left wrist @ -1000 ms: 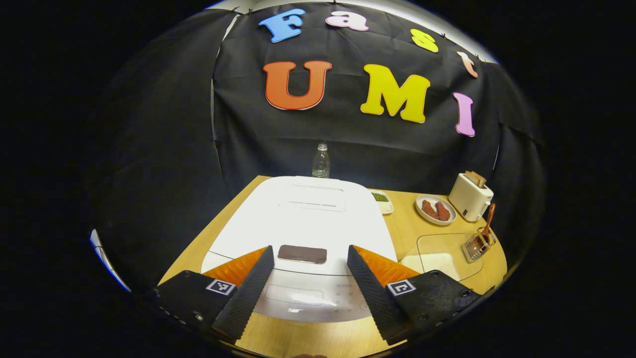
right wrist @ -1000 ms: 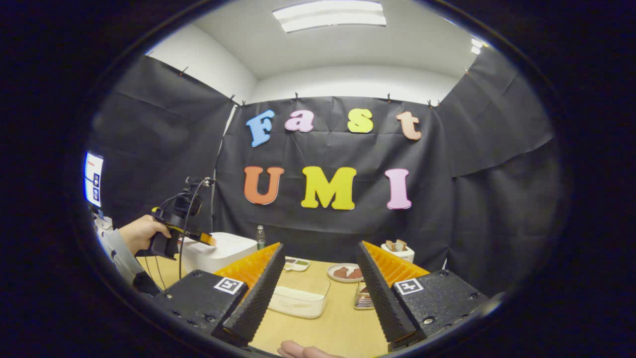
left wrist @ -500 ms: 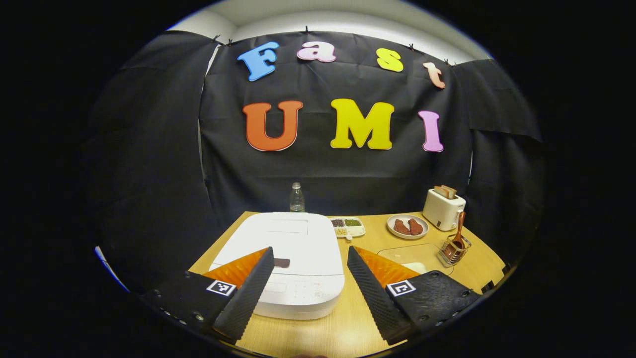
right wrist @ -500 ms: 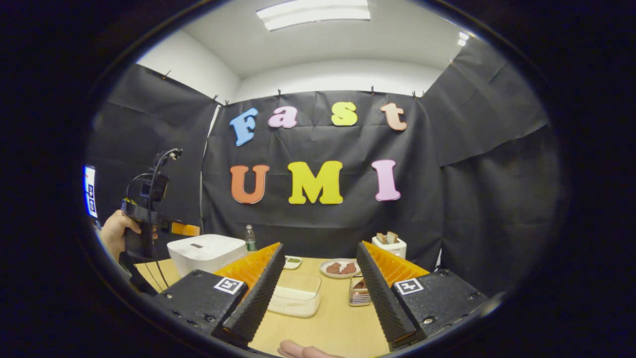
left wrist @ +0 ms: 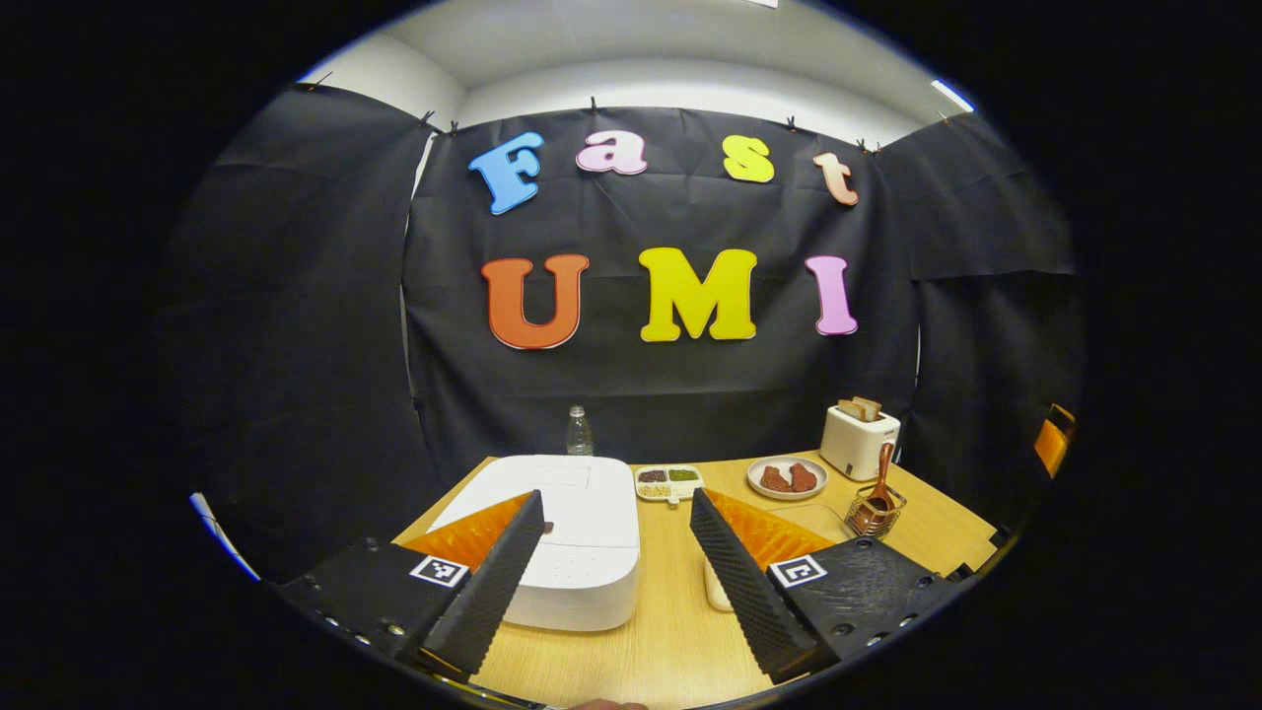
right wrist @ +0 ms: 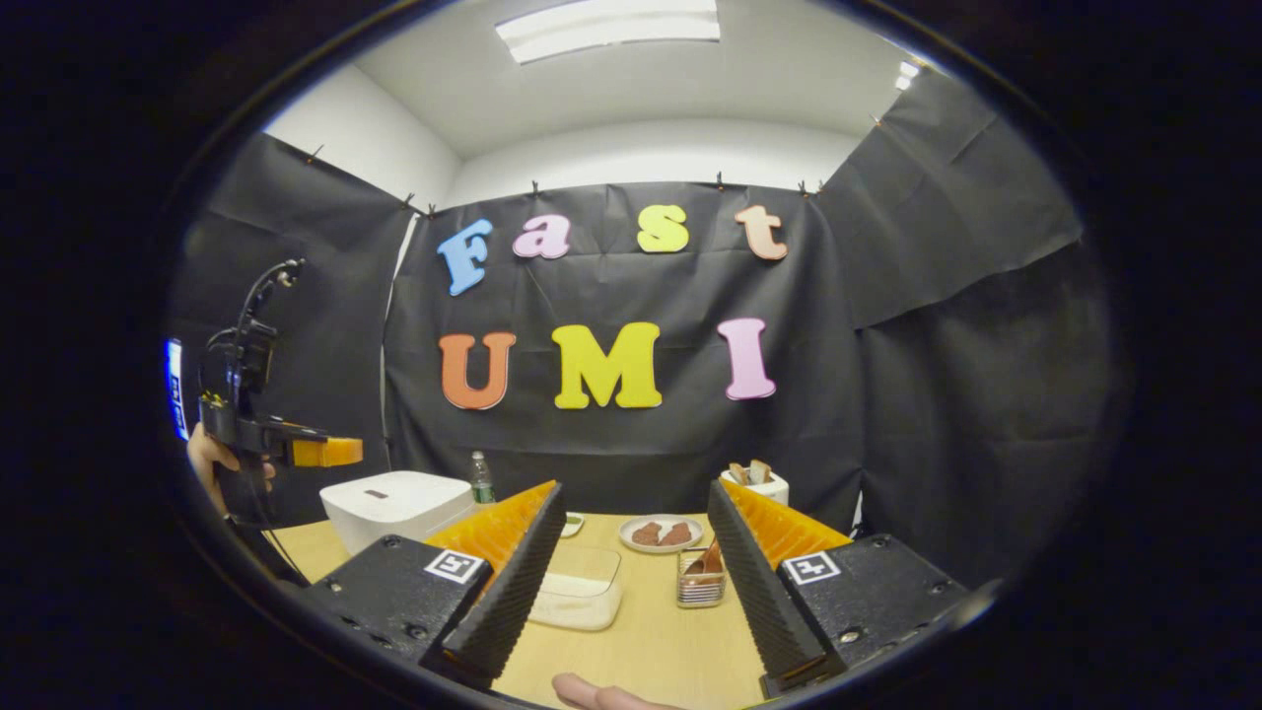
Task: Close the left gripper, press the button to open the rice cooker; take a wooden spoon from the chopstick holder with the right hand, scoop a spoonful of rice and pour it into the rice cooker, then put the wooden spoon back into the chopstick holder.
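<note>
Left gripper view has the left gripper [left wrist: 613,567] spread open, held back from the lidded rice cooker [left wrist: 562,532], so the button press looks pending: close first, then approach; the right gripper [right wrist: 631,582] gapes empty before the chopstick holder [right wrist: 698,584].

A long ceiling lamp [right wrist: 606,25] at the top of the right gripper view shines bright white. The desk [left wrist: 670,631] is well lit and the rice cooker [left wrist: 577,552] glows a little. Both pictures are sharp in the middle. Straight lines bend near the edges.
</note>
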### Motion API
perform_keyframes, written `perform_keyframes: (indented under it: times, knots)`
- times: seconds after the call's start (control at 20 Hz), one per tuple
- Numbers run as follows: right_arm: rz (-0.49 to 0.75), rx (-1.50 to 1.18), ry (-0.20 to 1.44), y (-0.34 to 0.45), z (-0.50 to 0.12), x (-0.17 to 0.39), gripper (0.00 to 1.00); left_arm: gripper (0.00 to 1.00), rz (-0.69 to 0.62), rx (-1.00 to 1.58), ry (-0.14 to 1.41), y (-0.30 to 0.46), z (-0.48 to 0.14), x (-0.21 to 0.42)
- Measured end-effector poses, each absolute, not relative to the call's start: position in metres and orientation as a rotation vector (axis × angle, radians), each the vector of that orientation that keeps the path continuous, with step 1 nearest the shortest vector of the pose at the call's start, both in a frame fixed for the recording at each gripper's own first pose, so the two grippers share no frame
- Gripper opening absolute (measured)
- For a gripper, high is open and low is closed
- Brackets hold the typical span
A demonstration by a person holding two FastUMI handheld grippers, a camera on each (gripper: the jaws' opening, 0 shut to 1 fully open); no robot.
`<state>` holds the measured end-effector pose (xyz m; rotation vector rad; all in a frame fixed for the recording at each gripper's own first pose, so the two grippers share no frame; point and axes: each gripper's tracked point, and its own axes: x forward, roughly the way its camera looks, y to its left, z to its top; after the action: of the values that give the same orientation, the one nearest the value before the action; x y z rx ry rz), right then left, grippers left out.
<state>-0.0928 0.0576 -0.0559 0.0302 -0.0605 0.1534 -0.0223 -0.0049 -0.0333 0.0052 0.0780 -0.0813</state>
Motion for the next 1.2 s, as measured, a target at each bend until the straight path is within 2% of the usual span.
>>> perform_keyframes:
  times: [0.2,0.4,0.45,0.6,0.7,0.75,0.85,0.9,0.95,1.2]
  knots:
    - [0.126,0.034,-0.056,0.046,-0.056,-0.092,0.94,0.95,-0.135,0.036,-0.008,-0.036,-0.014,-0.052]
    - [0.11,0.04,-0.053,0.039,-0.056,-0.093,0.96,0.95,-0.102,0.095,-0.1,-0.043,-0.008,-0.073]
    - [0.107,0.039,-0.051,0.038,-0.057,-0.092,0.94,0.95,-0.116,0.096,-0.1,-0.051,-0.012,-0.077]
    - [0.106,0.037,-0.049,0.036,-0.059,-0.091,0.97,0.95,-0.105,0.089,-0.08,-0.058,-0.03,-0.082]
    - [0.115,0.056,-0.064,0.037,-0.056,-0.092,0.94,0.95,-0.096,0.081,-0.081,-0.063,-0.035,-0.086]
    - [0.116,0.066,-0.068,0.036,-0.056,-0.091,1.0,0.95,-0.107,0.067,-0.082,-0.069,-0.038,-0.089]
    - [0.11,0.061,-0.062,0.032,-0.06,-0.091,1.0,0.95,-0.144,0.039,-0.076,-0.081,-0.042,-0.095]
    - [0.107,0.06,-0.062,0.03,-0.06,-0.092,0.96,0.95,-0.148,0.034,-0.074,-0.082,-0.043,-0.096]
    - [0.111,0.062,-0.064,0.03,-0.059,-0.093,1.0,0.96,-0.133,0.035,-0.078,-0.078,-0.043,-0.097]
    - [0.122,0.052,-0.069,0.03,-0.059,-0.095,1.0,0.95,-0.104,0.036,-0.069,-0.075,-0.041,-0.1]
